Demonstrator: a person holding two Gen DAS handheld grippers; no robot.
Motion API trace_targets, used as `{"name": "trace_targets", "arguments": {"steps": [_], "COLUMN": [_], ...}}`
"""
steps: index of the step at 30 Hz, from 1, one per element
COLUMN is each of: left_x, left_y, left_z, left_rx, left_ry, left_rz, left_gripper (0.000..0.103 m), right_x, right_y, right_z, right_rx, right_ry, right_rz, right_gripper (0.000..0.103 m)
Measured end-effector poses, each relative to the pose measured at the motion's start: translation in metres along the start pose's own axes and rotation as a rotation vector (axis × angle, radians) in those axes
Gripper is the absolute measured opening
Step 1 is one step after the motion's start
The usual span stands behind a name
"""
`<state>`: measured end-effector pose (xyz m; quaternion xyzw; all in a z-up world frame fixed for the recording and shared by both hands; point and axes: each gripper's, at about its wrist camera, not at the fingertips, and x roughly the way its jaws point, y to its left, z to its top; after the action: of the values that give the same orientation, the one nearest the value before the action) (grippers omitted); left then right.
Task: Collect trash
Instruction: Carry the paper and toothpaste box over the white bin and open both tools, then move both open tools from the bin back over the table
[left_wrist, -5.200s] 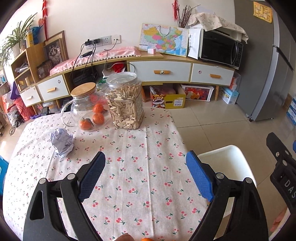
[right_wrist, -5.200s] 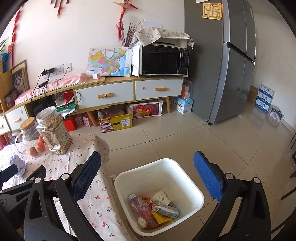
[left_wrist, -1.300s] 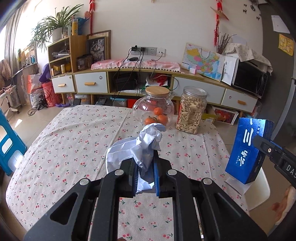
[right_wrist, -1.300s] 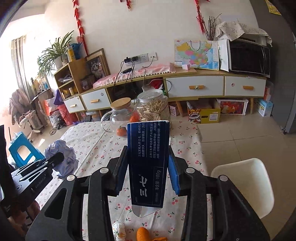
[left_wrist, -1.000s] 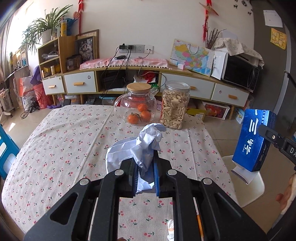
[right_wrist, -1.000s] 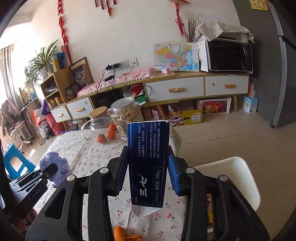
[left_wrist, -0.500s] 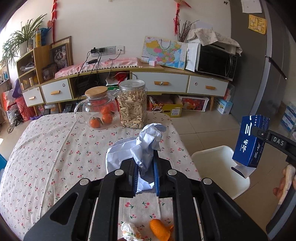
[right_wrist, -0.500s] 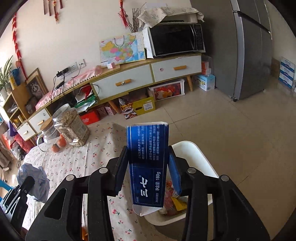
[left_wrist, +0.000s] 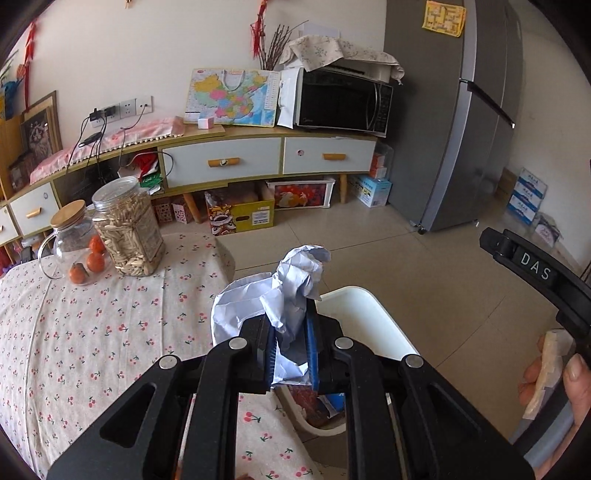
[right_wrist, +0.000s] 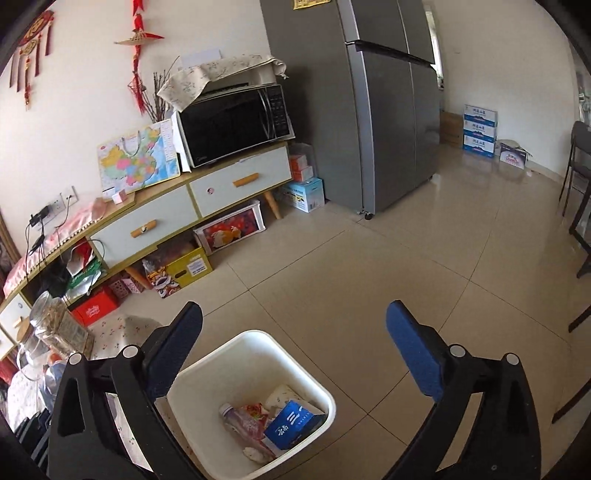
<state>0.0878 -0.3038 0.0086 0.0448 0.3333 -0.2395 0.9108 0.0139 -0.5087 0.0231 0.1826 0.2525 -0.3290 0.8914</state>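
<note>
As right hand-held gripper (right_wrist: 294, 345) jaws open empty | blue box (right_wrist: 292, 424) now in bin (right_wrist: 325, 398) | left hand-held gripper (left_wrist: 291, 345) clamps paper wad (left_wrist: 284, 291), probably next.

"DAS" — white letters on the right claw (left_wrist: 534, 268), "三" on the blue box (right_wrist: 293, 423)

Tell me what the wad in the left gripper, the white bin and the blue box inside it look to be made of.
Wad: crumpled paper, matte white, sharp creases.
White bin: probably plastic, smooth with a slight sheen and rounded moulded rim.
Blue box: likely printed cardboard, flat faces and crisp folded edges, slight gloss.
</note>
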Motion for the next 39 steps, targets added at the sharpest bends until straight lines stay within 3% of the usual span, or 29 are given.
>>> {"name": "trace_targets", "arguments": {"steps": [12,15,16,19,26,39], "left_x": [0.052,0.068,0.071,0.076,0.069,0.029], "left_y": [-0.062,-0.066,-0.065,-0.061,-0.047,0.035], "left_z": [0.027,0.029,0.029,0.026,0.007,-0.046], "left_rx": [0.046,0.027,0.011,-0.022,-0.011,-0.061], "left_ry": [0.055,0.095,0.11,0.142,0.161,0.216], "left_rz": [-0.095,-0.101,-0.103,-0.121,-0.071,0.069], "left_gripper": [0.016,0.026,0.034,0.044,0.07,0.08], "right_x": [-0.008,-0.009,-0.009,-0.008,-0.006,-0.006], "right_y": [-0.052,-0.056,-0.057,-0.057,-0.037,0.035], "right_z": [0.011,0.012,0.012,0.012,0.007,-0.025], "right_rx": [0.149,0.163,0.167,0.169,0.104,-0.163], "right_ry": [-0.036,-0.042,-0.042,-0.034,-0.009,0.104], "right_rz": [-0.052,-0.06,-0.062,-0.06,-0.053,0.059], "right_gripper": [0.096,0.096,0.096,0.096,0.096,0.096]}}
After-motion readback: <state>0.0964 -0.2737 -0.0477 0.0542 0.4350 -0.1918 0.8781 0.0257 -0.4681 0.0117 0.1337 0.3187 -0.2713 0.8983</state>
